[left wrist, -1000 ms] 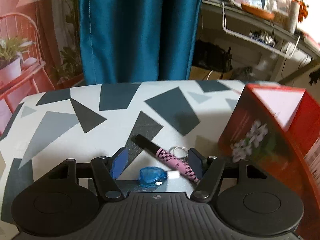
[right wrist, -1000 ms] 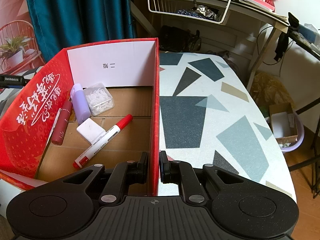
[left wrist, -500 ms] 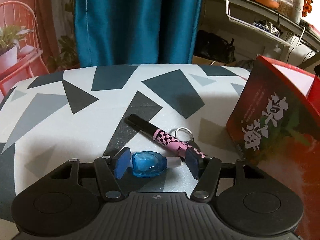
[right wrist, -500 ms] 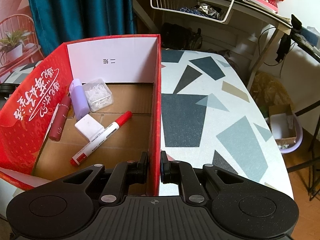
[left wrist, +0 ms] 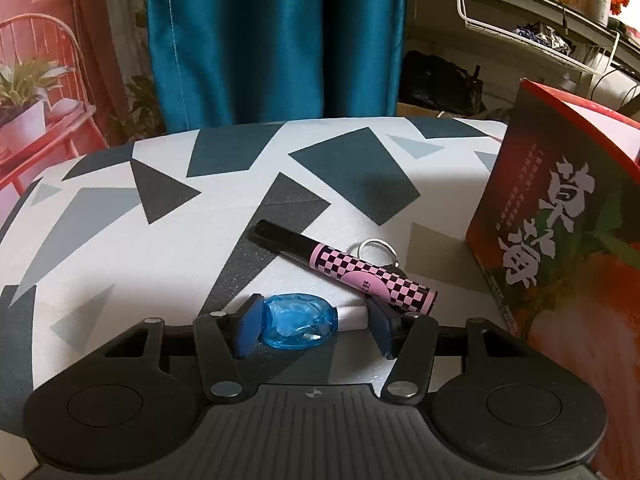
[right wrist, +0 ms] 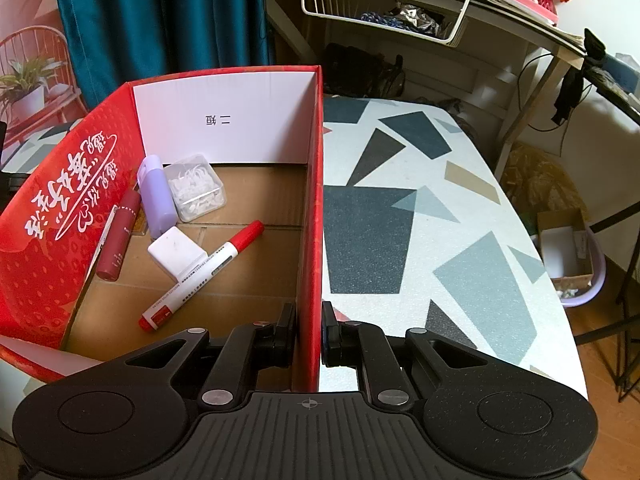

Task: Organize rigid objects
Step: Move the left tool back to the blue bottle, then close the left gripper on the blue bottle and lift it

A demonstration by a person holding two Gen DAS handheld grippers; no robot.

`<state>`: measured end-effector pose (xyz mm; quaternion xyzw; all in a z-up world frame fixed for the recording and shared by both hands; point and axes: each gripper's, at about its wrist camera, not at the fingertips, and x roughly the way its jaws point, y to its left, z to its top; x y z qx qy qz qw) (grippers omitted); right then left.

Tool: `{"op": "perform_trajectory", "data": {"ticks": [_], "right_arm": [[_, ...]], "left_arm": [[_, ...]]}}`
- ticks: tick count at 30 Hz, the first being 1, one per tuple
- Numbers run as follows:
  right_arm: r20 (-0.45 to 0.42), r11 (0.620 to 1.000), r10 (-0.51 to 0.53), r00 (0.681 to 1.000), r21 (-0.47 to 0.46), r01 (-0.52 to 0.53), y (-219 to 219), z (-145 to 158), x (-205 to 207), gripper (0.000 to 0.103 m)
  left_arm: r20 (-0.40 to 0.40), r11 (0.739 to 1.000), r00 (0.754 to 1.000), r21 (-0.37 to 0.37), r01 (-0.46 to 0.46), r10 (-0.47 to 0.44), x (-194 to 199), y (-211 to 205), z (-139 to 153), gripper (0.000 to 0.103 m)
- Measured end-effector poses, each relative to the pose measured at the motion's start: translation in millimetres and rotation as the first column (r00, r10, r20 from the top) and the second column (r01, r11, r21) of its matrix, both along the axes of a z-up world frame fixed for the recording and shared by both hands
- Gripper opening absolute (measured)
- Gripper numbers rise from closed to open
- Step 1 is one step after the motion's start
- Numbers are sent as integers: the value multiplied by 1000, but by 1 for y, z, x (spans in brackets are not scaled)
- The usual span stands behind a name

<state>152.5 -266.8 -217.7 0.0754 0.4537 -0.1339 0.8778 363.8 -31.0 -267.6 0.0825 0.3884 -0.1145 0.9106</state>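
In the left wrist view a small blue bottle with a white cap lies on the patterned table between the jaws of my left gripper. The jaws are open around it, the left pad close to the bottle, the right pad near the cap. A pink checkered marker with a key ring lies just beyond. The red cardboard box stands at the right. In the right wrist view my right gripper is shut on the box's right wall.
Inside the box lie a red-capped white marker, a white block, a lilac bottle, a clear case and a dark red tube. A teal curtain hangs behind the table. A desk with a wire basket stands behind.
My left gripper has moved forward and lower, so the blue bottle now sits between its pads, and the jaws have narrowed a little. The right gripper keeps its hold on the box wall.
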Motion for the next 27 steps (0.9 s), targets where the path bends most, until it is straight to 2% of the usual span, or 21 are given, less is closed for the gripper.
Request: {"op": "perform_trajectory", "data": {"ticks": [3, 10, 20, 27], "right_arm": [[0, 1000, 0, 1000, -1, 0, 0, 0, 0, 12], [1, 1000, -4, 1000, -4, 4, 0, 0, 0, 11], [15, 1000, -18, 1000, 0, 18, 0, 0, -3, 10], [25, 999, -29, 999, 15, 29, -2, 1, -5, 10]], "left_arm": [[10, 1000, 1000, 24, 16, -16, -9, -1, 1, 59], [-3, 999, 999, 20, 42, -42, -36, 1, 6, 59], [39, 996, 998, -63, 60, -58, -65, 9, 34, 59], [63, 993, 993, -59, 104, -100, -74, 7, 45, 59]]}}
